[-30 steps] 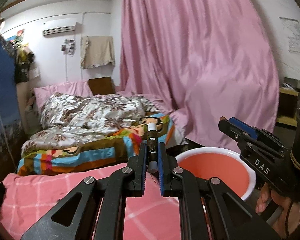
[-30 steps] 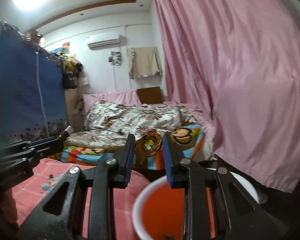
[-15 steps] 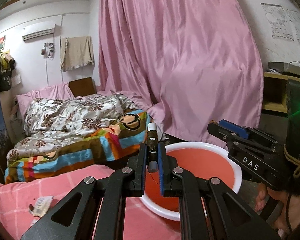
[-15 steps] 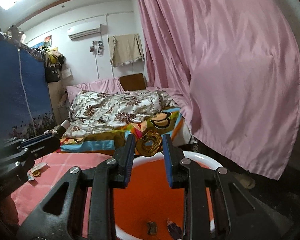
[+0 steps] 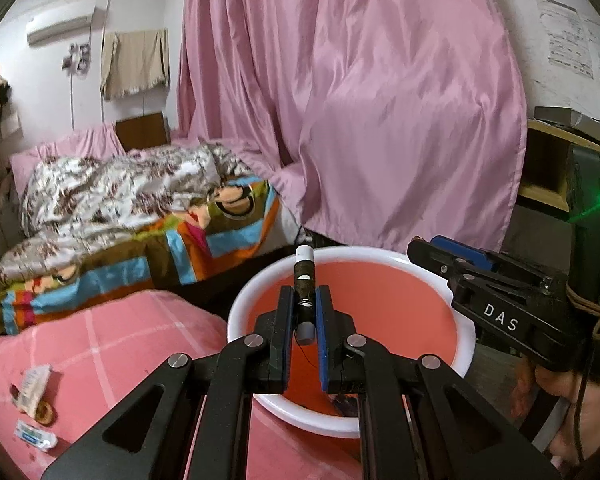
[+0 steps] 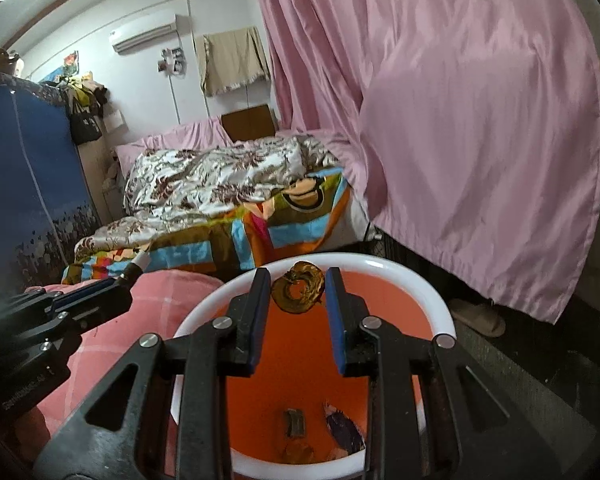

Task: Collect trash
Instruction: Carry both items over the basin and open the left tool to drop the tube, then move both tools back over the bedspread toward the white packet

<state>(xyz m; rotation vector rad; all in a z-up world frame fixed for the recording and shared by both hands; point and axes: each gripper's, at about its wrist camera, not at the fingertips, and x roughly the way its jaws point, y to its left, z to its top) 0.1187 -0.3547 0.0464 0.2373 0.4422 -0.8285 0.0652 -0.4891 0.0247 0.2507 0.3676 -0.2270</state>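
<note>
Trash was the job, and two pieces were in transit while others were already binned. The left tongs were closed tight on a slim dark tube with white caps, held upright over the round white-rimmed red plastic basin. The right tongs stood noticeably wider, with a brown crinkled ring-shaped scrap between the blue pads above the same basin; whether the pads gripped it or it was already dropping, I could not tell.

Done, judging by the basin floor: about three bits lay at its 6 o'clock edge in the right wrist view, a small brown block, a dark purple wrapper and a brownish lump, the last too blurred to name.

Left to do: on the pink checked blanket, toward 8 o'clock in the left wrist view, three items remained: a crumpled white wrapper, a small brown ring touching it, and a white and blue sachet just beside. Releasing both held pieces looked like the next step.
</note>
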